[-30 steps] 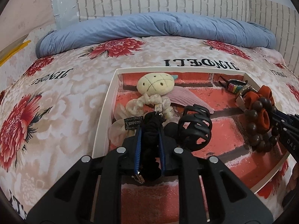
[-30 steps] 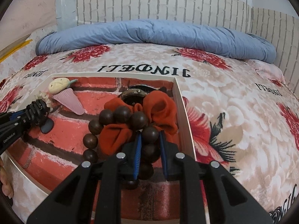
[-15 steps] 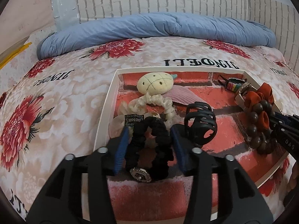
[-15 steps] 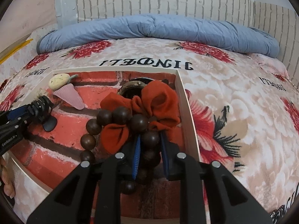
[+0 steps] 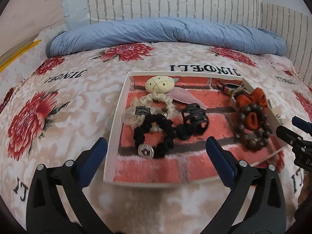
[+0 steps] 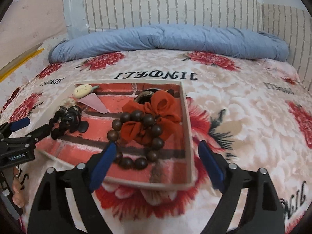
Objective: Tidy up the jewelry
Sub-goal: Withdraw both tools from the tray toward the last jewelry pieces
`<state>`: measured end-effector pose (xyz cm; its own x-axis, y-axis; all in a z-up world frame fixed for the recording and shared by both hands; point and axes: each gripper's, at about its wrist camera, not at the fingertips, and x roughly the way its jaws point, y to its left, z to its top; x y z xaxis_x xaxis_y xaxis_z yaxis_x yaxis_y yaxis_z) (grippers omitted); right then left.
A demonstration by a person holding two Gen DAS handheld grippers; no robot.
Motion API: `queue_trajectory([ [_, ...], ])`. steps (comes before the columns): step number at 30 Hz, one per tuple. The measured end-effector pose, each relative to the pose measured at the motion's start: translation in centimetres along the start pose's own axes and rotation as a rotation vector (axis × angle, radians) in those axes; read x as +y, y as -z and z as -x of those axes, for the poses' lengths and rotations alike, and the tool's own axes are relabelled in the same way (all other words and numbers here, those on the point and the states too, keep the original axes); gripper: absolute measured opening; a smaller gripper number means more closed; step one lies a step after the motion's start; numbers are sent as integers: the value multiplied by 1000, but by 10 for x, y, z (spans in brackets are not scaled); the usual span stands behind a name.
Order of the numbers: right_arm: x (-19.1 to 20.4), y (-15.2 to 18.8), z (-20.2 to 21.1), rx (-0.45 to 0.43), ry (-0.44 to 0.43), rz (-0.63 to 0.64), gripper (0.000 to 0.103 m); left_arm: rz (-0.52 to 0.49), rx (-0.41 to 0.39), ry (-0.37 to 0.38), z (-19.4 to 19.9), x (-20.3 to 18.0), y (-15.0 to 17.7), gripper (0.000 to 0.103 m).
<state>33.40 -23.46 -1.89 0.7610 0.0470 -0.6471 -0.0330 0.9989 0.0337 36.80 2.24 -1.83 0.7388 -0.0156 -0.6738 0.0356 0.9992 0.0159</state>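
Note:
A shallow white tray (image 5: 116,124) (image 6: 187,128) with a red brick-pattern lining lies on the bed. In it lie a black scrunchie with a silver charm (image 5: 154,135), a cream scrunchie (image 5: 154,101), a black claw clip (image 5: 195,120), a plush clip (image 5: 159,84), a brown bead bracelet (image 6: 136,136) (image 5: 251,125) and an orange scrunchie (image 6: 156,115). My left gripper (image 5: 156,152) hangs over the tray's near edge, jaws opening wide, nothing between the pads. My right gripper (image 6: 156,156) is opening too; the bracelet lies on the lining beyond it, untouched.
A floral blanket (image 5: 58,101) covers the bed, and a rolled blue duvet (image 5: 165,33) lies along the brick-pattern wall. The right gripper shows at the right edge of the left wrist view. A hand shows at the lower left of the right wrist view.
Both grippers let go: the left released the black scrunchie, the right the bead bracelet. Both opened wide and pulled back and up from the tray. The items stay in the tray.

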Motion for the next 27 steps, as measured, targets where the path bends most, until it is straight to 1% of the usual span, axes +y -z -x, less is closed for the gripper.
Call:
queue_trajectory([
  [3,-11,6,19,-3,28,11,87,14,-8,3,20,-3,7,98],
  [9,-50,20,65,-6,60,-9,88,42,-5,-4,58,-14,26,98],
  [11,-62,24,74,-4,76,-4,88,37,-1,6,68,-19,34,98],
  [15,-91,39,92,-6,136,11,88,12,1,9,89,-34,56,98],
  [21,-132,66,98,8,160,-36,88,-23,16,-8,107,-54,92,98],
  [24,-145,78,91,25,173,-60,88,-21,37,-5,110,-58,107,98],
  [27,-154,81,85,36,203,-57,88,-25,62,0,110,-63,119,98],
])
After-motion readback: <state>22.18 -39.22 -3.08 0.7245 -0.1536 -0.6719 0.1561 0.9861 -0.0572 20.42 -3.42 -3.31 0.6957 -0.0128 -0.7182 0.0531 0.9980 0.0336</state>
